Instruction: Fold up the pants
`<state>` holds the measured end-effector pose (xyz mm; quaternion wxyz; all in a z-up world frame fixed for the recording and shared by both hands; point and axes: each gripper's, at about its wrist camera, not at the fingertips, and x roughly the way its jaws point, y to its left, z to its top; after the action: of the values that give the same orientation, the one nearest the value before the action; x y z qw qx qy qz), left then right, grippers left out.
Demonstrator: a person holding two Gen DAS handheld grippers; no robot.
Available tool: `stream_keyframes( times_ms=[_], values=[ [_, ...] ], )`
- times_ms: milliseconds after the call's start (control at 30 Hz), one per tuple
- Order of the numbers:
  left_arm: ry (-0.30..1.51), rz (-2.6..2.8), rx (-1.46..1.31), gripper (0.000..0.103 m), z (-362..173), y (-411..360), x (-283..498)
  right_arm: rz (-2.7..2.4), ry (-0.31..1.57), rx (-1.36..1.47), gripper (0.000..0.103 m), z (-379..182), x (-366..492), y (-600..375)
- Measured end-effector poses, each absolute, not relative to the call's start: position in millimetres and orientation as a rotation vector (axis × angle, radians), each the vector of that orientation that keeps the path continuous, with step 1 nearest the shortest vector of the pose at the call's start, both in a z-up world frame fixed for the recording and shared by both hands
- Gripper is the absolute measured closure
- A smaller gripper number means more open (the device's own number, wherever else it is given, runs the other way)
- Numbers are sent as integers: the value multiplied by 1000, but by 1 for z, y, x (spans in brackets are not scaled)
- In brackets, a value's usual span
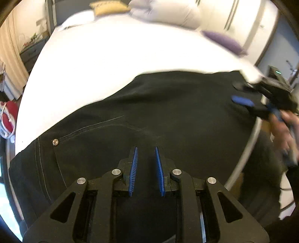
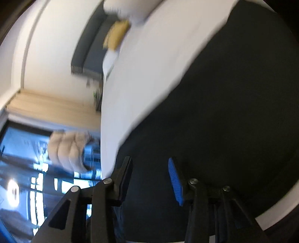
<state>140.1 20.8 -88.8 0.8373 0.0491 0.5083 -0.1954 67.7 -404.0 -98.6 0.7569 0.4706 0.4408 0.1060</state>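
Note:
Black pants (image 1: 158,112) lie spread on a white bed (image 1: 104,61), with a pocket seam and a metal rivet (image 1: 55,142) at the left. My left gripper (image 1: 146,149) hovers over the pants near the bed's front edge, open and empty. My right gripper (image 1: 241,93) shows at the right of the left wrist view, over the pants' far right end, jaws apart. In the right wrist view, tilted and blurred, the right gripper (image 2: 149,164) is open over the pants (image 2: 224,112) with nothing between its fingers.
Pillows (image 1: 158,13), a yellow cushion (image 1: 108,8) and a purple cushion (image 1: 224,41) lie at the bed's head. A dresser (image 1: 31,52) stands at the left. A window (image 2: 28,168) and curtain (image 2: 54,112) show beyond the bed (image 2: 149,65).

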Motion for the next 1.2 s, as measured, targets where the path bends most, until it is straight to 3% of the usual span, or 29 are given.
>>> stream_keyframes(
  times_ms=[67, 167, 333, 433, 500, 567, 667, 767, 1000, 1200],
  values=[
    [1097, -398, 88, 85, -105, 44, 153, 200, 969, 1010, 73, -114, 68, -397],
    [1099, -400, 12, 85, -107, 79, 157, 205, 944, 1095, 84, -119, 103, -411],
    [1071, -402, -46, 85, -106, 115, 156, 74, 861, 1137, 96, -121, 91, -458],
    [1060, -423, -48, 85, -104, 120, 153, -60, 801, 1144, 96, -119, 52, -518],
    [1057, -435, -40, 85, -104, 121, 155, -129, 786, 1147, 94, -117, 49, -534],
    [1064, -454, -32, 85, -103, 123, 159, -149, 783, 1138, 70, -107, 46, -536],
    [1084, -464, -21, 85, -97, 135, 168, -108, 805, 1065, 49, -82, 49, -503],
    [1064, -382, 46, 85, -74, 147, 171, 33, 849, 1047, 48, -79, 39, -470],
    [994, -272, -186, 85, -30, 209, 148, 238, 963, 1024, 48, -91, 57, -390],
    [1021, -152, -117, 85, -56, 139, 110, 250, 1057, 958, 48, -95, 65, -357]
  ],
)
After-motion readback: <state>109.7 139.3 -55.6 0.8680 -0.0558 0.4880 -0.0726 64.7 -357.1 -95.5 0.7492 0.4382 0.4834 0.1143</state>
